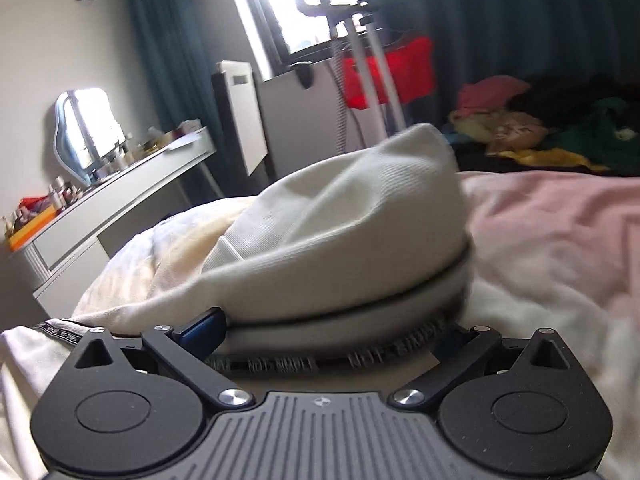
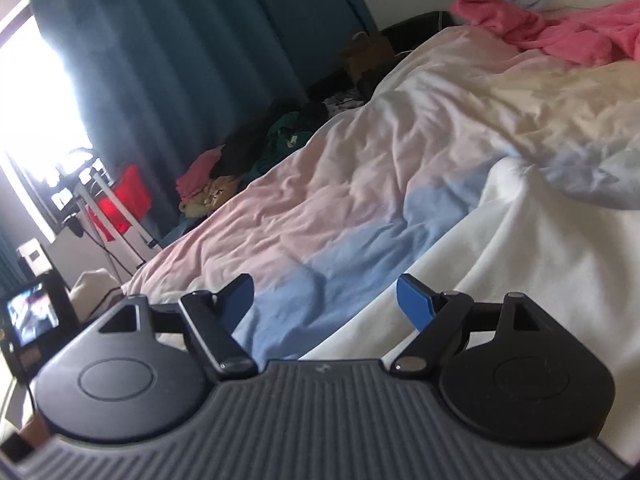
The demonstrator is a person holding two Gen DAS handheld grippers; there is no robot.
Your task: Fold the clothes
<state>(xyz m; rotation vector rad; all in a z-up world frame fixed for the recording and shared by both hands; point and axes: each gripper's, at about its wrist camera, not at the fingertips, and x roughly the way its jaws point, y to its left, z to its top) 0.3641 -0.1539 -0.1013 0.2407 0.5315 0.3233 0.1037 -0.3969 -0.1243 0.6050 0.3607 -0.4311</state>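
Note:
A cream-white garment [image 1: 344, 232] with a black-lettered waistband [image 1: 384, 356] bulges up right in front of my left gripper [image 1: 324, 328]. Its blue fingers [image 1: 202, 326] stand wide apart with the waistband and folded cloth lying between them; the right finger is mostly hidden by cloth. More of the white garment [image 2: 520, 264] lies on the bed by my right gripper [image 2: 326, 300]. The right gripper's blue fingers [image 2: 416, 304] are open and empty, hovering over the pink-and-blue duvet [image 2: 340, 216].
A pile of coloured clothes [image 1: 560, 128] lies at the bed's far side, also in the right wrist view [image 2: 240, 168]. A pink blanket [image 2: 568, 28] is near the headboard. A white dressing table [image 1: 120, 200] with a mirror stands left. A red garment [image 1: 388, 68] hangs on a rack.

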